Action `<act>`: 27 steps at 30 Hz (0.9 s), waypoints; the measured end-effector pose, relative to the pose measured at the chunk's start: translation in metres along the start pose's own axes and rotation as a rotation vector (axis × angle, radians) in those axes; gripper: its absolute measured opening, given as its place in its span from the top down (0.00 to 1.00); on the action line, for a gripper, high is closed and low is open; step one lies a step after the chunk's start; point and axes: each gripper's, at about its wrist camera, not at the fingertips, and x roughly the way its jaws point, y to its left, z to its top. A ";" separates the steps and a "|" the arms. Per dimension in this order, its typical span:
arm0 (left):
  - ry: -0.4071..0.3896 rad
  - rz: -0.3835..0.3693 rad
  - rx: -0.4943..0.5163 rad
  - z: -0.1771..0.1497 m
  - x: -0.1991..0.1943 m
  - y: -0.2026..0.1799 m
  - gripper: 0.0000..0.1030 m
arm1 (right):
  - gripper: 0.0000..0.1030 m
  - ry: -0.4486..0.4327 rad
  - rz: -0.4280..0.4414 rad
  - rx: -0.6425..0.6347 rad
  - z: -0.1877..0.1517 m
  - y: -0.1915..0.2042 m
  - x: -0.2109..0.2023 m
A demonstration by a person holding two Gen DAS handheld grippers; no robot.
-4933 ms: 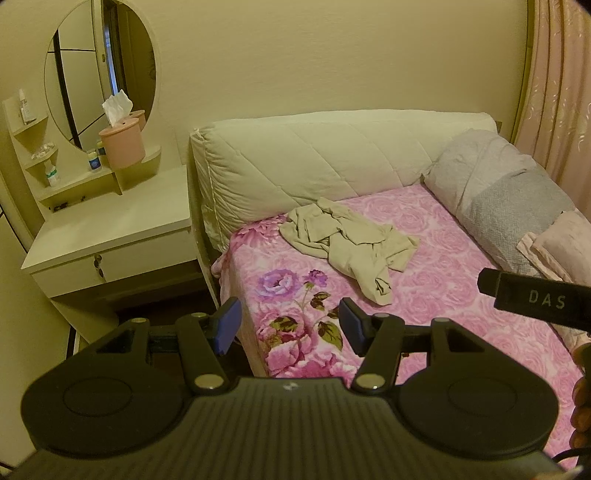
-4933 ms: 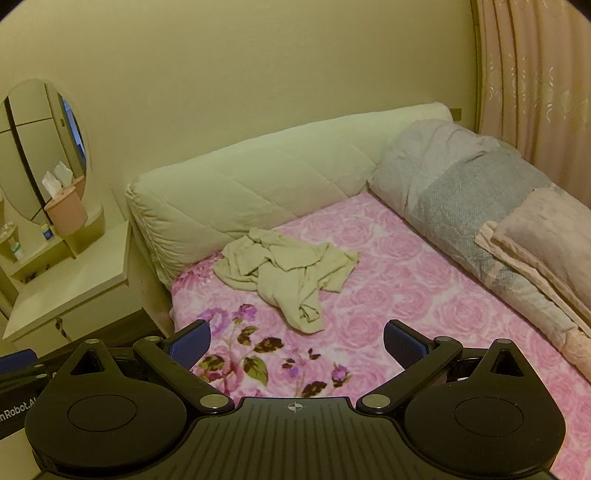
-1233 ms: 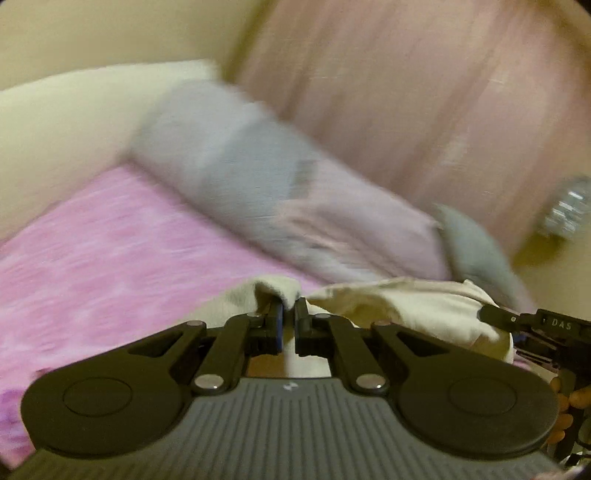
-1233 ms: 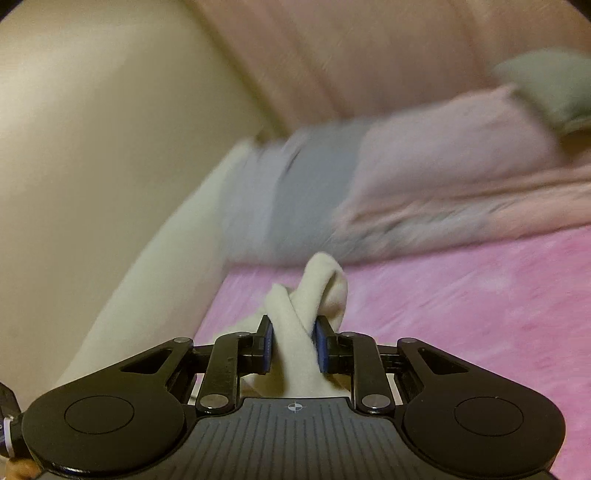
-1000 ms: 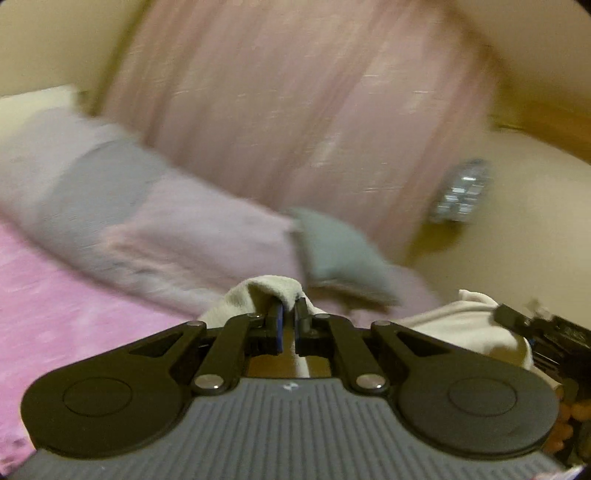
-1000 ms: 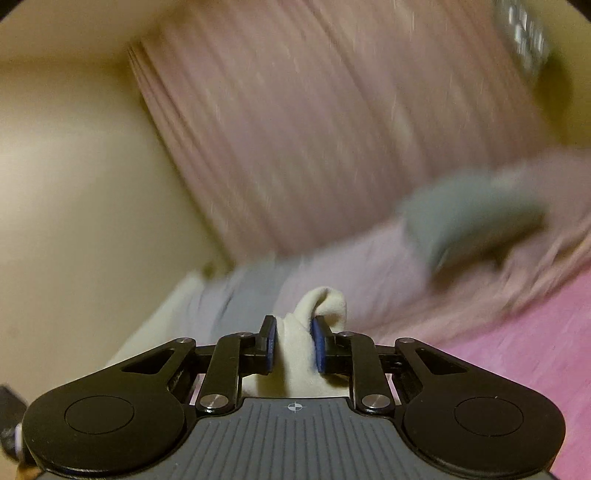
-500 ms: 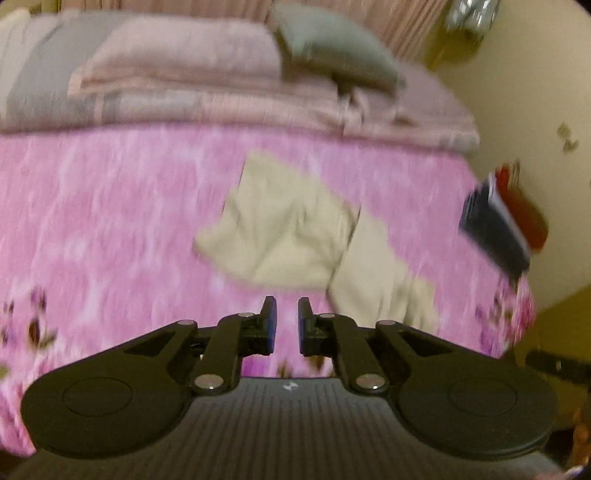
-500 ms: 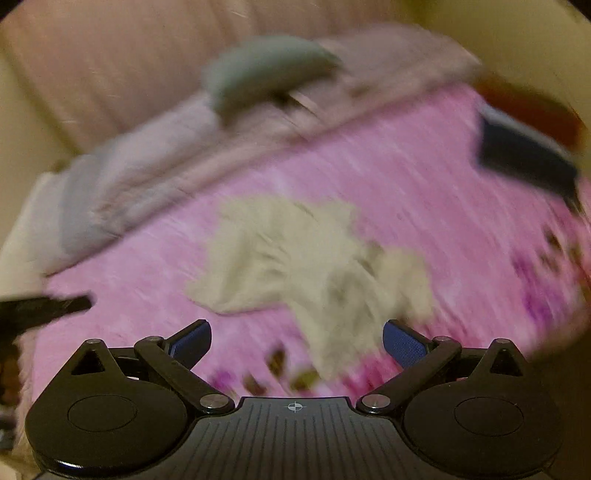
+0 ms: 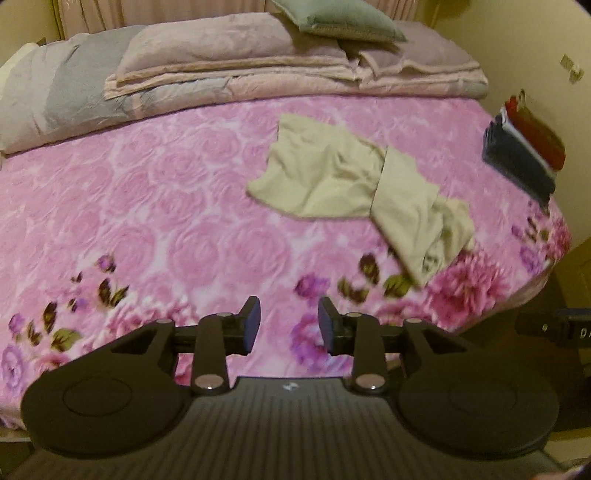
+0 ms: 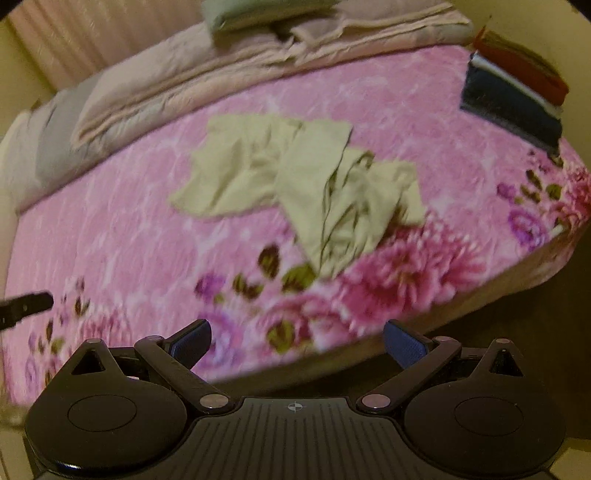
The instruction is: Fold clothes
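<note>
Both our jaws released, the rumpled beige garment near the bed edge could slide off if tugged.

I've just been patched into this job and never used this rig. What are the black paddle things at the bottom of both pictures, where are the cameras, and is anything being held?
No robot arm here: a person holds one two-finger gripper in each hand, and a fisheye camera on each looks forward along its fingers. The black shapes are the grippers themselves. The left gripper has its fingers apart with nothing between them. The right gripper is spread wider, also holding nothing. Both look down at a bed with a pink floral cover. On it lies a crumpled beige garment, not yet folded. Folded blankets and a grey-green pillow lie along the far side; a stack of dark and red folded items sits at the right edge.
</note>
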 end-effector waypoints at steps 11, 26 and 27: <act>-0.017 0.016 0.045 -0.029 -0.022 -0.004 0.68 | 0.01 -0.017 -0.017 -0.009 -0.041 0.008 -0.012; -0.061 0.062 0.031 0.013 -0.007 -0.031 0.65 | 0.01 -0.048 0.022 -0.048 0.015 -0.009 0.000; -0.066 0.062 0.026 0.018 -0.003 -0.034 0.65 | 0.01 -0.052 0.022 -0.051 0.023 -0.013 0.002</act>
